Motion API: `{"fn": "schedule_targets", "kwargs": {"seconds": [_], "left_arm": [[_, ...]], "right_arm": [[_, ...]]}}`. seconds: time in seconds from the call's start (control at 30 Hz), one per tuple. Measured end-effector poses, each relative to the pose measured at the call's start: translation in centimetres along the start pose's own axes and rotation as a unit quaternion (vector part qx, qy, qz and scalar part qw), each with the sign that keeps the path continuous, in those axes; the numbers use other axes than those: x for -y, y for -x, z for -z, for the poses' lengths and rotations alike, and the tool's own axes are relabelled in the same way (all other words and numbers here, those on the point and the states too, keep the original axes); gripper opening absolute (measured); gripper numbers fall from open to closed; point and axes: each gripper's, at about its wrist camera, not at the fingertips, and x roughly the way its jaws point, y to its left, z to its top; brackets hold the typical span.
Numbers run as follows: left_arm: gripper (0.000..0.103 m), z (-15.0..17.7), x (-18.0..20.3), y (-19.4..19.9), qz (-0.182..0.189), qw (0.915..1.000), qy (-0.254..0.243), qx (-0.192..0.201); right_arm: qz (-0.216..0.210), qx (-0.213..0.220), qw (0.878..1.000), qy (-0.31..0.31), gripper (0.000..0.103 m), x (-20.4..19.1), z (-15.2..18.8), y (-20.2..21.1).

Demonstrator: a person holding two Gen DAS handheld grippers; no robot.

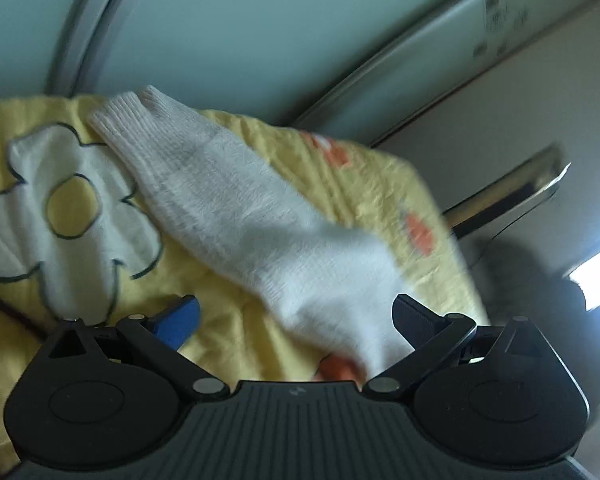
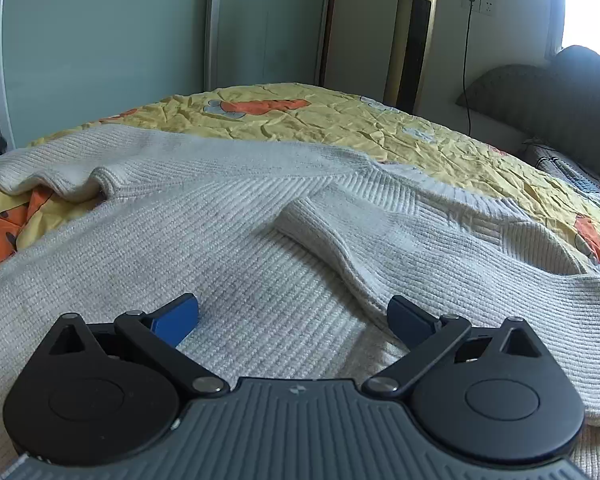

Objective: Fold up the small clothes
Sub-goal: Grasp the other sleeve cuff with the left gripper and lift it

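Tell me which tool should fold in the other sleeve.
Probably left: the left tool is open around the unfolded sleeve. The right tool hovers open over the sweater, whose sleeve there already lies folded.

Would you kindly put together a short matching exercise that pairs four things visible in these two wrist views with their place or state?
Things:
1. sleeve
2. sweater
3. bedspread
4. left gripper

Places or states:
A. yellow, with flower and orange prints
B. open, over a white sleeve
C. spread flat on the bed
D. folded across the sweater's body

Pairs: 1-D, 2-C, 3-A, 4-B
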Motion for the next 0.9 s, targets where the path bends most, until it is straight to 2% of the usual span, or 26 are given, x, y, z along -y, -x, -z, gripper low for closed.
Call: {"fn": "schedule_targets", "kwargs": {"seconds": [0.1,0.13,0.33,0.4,0.43,0.5,0.57,0.63,0.7,0.8,0.87,0.9], "left_arm": [[0.103,-0.6,-2.0,-1.0,0.054,0.9950,0.084,-0.009],[0.103,-0.7,-2.4,-0.9,0.063,0.9929,0.101,0.001],[0.102,-2.3,-4.2,-1.4,0.086,0.9768,0.191,0.046],[0.085,-2.7,-4.2,-1.4,0.065,0.9770,0.195,0.059],[0.079,-2.9,-4.0,-1.6,0.055,0.9783,0.189,0.063],[0.045,-3.0,-3.6,-2.1,0.034,0.9833,0.169,0.059],[0.031,-3.1,-3.5,-2.7,0.023,0.9852,0.162,0.052],[0.024,-2.8,-3.1,-3.2,0.009,0.9862,0.157,0.052],[0.016,-2.7,-2.2,-3.1,-0.013,0.9893,0.129,0.067],[0.012,-2.2,1.0,-2.6,-0.052,0.9917,0.046,0.109],[0.012,-1.8,4.0,-2.4,-0.081,0.9860,-0.033,0.142],[0.012,-1.1,5.9,-2.3,-0.091,0.9806,-0.078,0.155]], "right_arm": [[0.000,0.000,1.000,-0.001,0.103,0.0,0.0,-0.1],[0.000,0.000,1.000,-0.001,0.103,0.0,0.0,-0.1],[0.000,0.000,1.000,-0.002,0.103,0.0,0.0,0.0],[0.000,0.000,1.000,-0.002,0.103,0.0,0.0,0.0],[0.000,0.001,1.000,-0.002,0.103,0.0,0.0,0.0],[0.000,0.001,1.000,-0.002,0.103,0.0,0.0,0.0],[0.000,0.000,1.000,-0.002,0.103,0.0,0.0,0.0],[0.000,0.001,1.000,-0.003,0.103,0.0,0.0,0.0],[0.000,0.001,1.000,-0.002,0.103,0.0,0.0,0.0],[-0.001,0.001,1.000,-0.004,0.103,-0.1,0.0,-0.1],[-0.001,0.002,1.000,-0.006,0.103,-0.1,0.0,-0.1],[0.000,0.004,1.000,-0.008,0.103,0.0,0.0,-0.1]]}}
